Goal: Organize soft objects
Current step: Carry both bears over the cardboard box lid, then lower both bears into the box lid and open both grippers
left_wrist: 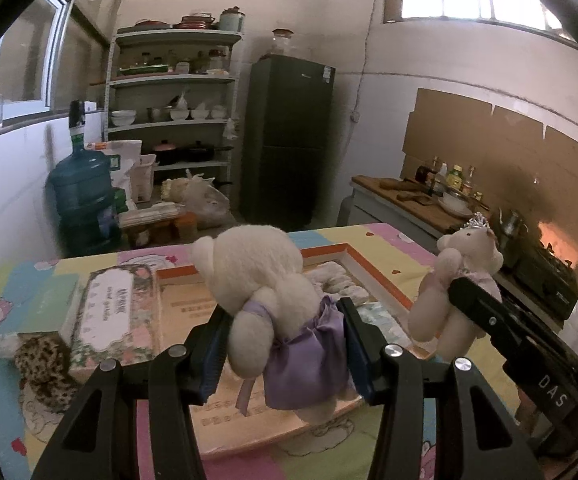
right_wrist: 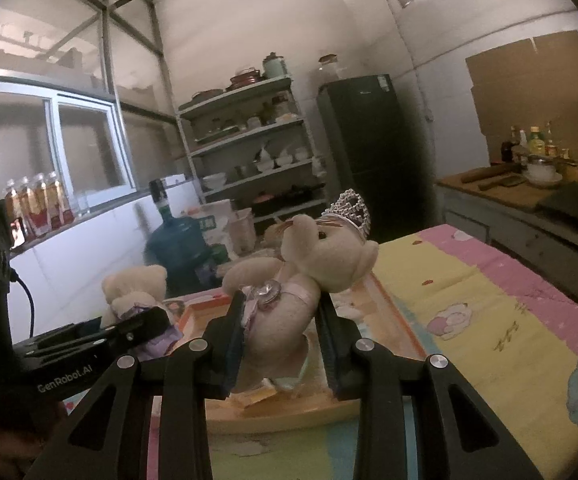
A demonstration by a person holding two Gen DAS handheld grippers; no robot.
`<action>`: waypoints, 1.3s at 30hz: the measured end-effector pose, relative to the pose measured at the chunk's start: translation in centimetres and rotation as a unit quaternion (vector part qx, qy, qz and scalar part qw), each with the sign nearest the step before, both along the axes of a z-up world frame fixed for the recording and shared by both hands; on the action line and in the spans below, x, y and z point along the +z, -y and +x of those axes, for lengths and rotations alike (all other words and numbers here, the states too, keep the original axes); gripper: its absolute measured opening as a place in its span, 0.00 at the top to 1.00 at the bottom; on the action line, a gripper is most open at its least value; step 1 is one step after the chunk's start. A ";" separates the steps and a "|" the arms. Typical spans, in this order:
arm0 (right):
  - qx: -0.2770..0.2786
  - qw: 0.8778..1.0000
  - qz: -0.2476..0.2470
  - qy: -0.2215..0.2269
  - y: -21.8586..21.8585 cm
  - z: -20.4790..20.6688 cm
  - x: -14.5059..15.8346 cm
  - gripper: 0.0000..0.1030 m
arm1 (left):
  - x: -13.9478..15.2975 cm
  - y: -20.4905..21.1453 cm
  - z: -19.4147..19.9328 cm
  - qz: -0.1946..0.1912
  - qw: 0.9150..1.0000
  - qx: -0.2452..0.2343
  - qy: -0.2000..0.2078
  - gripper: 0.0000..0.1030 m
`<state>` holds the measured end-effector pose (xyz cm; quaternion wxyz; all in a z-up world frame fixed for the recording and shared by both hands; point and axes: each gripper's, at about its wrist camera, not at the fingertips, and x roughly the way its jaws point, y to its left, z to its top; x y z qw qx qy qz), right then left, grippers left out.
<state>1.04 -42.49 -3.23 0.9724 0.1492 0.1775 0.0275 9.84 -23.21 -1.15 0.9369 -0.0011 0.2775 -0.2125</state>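
A cream plush bear in a purple dress (left_wrist: 265,292) hangs between the pads of my left gripper (left_wrist: 285,344), which is shut on its waist; its back faces the camera. The same bear (right_wrist: 135,288) shows at the left of the right wrist view. My right gripper (right_wrist: 281,340) is shut on a second cream bear with a silver tiara and pink dress (right_wrist: 289,280), held around its belly. That crowned bear (left_wrist: 461,264) appears at the right of the left wrist view. Both bears hover over an orange-rimmed shallow box (left_wrist: 373,272) with folded white cloths (left_wrist: 345,284) inside.
A floral box (left_wrist: 109,312) and a leopard-print piece (left_wrist: 41,356) lie on the table's patterned cloth (right_wrist: 489,300) at the left. Beyond stand a blue water jug (left_wrist: 81,192), shelves (left_wrist: 173,80), a dark fridge (left_wrist: 285,140) and a counter with bottles (left_wrist: 449,180).
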 end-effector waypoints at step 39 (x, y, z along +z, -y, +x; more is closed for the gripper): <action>0.116 0.983 0.012 -0.140 4.6 13.3 -5.1 0.66 | -5.1 5.9 13.5 -0.020 0.986 -0.015 -0.163 0.49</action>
